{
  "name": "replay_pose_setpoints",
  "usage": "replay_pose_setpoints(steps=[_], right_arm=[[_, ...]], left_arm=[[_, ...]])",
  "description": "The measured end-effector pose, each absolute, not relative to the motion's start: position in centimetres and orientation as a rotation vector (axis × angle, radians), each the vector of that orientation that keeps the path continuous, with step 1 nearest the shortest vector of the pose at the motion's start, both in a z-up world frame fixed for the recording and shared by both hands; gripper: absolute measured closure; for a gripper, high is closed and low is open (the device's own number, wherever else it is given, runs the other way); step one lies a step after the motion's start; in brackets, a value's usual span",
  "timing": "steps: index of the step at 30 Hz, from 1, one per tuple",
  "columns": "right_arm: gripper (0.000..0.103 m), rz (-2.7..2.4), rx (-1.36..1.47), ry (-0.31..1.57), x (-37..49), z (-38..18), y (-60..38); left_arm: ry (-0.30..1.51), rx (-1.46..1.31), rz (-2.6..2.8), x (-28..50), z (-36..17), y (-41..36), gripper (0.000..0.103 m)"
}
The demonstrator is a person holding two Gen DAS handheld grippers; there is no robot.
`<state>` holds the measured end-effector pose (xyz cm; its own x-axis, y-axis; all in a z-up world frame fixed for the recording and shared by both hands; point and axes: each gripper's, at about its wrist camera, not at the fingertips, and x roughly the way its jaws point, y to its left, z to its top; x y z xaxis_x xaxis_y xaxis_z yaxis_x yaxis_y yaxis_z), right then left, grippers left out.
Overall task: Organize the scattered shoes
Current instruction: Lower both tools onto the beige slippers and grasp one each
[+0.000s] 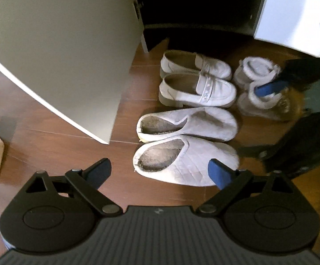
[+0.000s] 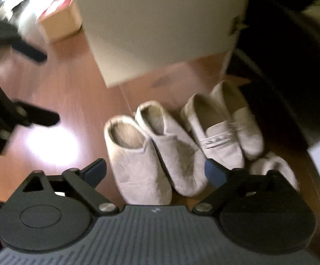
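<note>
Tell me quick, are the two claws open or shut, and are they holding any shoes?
Left claw: open, holding nothing, above the slippers.
Right claw: open, holding nothing, above the slippers too.

Left gripper [image 1: 160,172] points steeply downward, jaws spread wide, blue-padded fingertips [image 1: 218,173] far apart with nothing clamped between them. Right gripper [image 2: 154,170] is angled down likewise (its view smeared by blur), jaws equally wide and gripping nothing. From the left wrist, the right gripper's blue fingertip shows ahead and to the right of the left tongs.
</note>
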<state>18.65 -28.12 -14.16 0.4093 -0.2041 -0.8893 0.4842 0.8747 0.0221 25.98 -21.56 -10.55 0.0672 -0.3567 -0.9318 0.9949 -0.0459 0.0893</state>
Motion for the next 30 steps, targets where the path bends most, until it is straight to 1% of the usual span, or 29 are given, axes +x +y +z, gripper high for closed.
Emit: replay_pose_setpoints(steps=[6,9,11,13,14,15,17,18,19,20,21,22,23,24,25,28,30], right_arm=[[0.002,-0.302,0.152,1.085,21.2,-25.5,-30.5],[0.002,-0.219,0.120,1.053,21.9,-28.3,-31.0],[0.007,-0.164,0.096,1.028,22.2,-29.4,-30.8],[0.046,-0.122,0.037,1.003,22.2,-30.3,-30.0],[0.049,-0.120,0.019,0.996,22.1,-30.4,-29.7],[0.053,-0.119,0.002,0.989,22.0,-30.4,-29.4],[0.053,-0.137,-0.002,0.982,21.9,-30.3,-29.1],[0.041,-0.149,0.003,0.979,21.8,-30.2,-29.0],[0.022,-0.158,0.005,0.978,21.8,-30.1,-28.9],[0.020,-0.168,-0.008,0.980,21.9,-30.3,-28.8],[0.026,-0.174,-0.044,0.981,22.2,-30.7,-28.3],[0.042,-0.165,-0.074,0.981,22.4,-31.1,-27.8],[0.047,-0.160,-0.074,0.979,22.5,-31.3,-27.5],[0.060,-0.164,-0.063,0.969,22.4,-31.3,-27.2],[0.067,-0.175,-0.054,0.955,22.1,-31.0,-27.1],[0.075,-0.216,0.033,0.910,20.9,-29.4,-27.1],[0.075,-0.247,0.063,0.887,19.4,-27.9,-27.1]], left_arm=[[0.851,0.974,-1.316,25.8,-19.6,-21.4,0.007],[0.831,0.940,-1.307,25.8,-22.4,-21.1,0.007],[0.829,0.907,-1.319,25.9,-23.5,-20.7,0.007],[0.807,0.898,-1.330,25.9,-24.1,-20.3,0.007],[0.777,0.905,-1.331,25.8,-24.3,-20.0,0.007],[0.752,0.909,-1.330,25.8,-24.4,-19.8,0.007],[0.728,0.914,-1.318,25.9,-24.2,-19.5,0.007],[0.726,0.912,-1.305,26.1,-24.1,-19.4,0.007],[0.735,0.908,-1.293,26.2,-24.0,-19.5,0.007],[0.749,0.903,-1.286,26.2,-23.9,-19.6,0.007],[0.755,0.900,-1.283,26.2,-23.8,-19.7,0.007],[0.759,0.896,-1.281,26.2,-23.7,-19.8,0.007],[0.744,0.892,-1.289,26.0,-23.3,-19.7,0.007],[0.727,0.889,-1.299,25.8,-22.9,-19.7,0.007],[0.705,0.892,-1.305,25.7,-22.6,-19.6,0.007],[0.660,0.908,-1.312,25.5,-21.7,-19.8,0.007],[0.650,0.887,-1.324,25.8,-20.5,-19.9,0.007]])
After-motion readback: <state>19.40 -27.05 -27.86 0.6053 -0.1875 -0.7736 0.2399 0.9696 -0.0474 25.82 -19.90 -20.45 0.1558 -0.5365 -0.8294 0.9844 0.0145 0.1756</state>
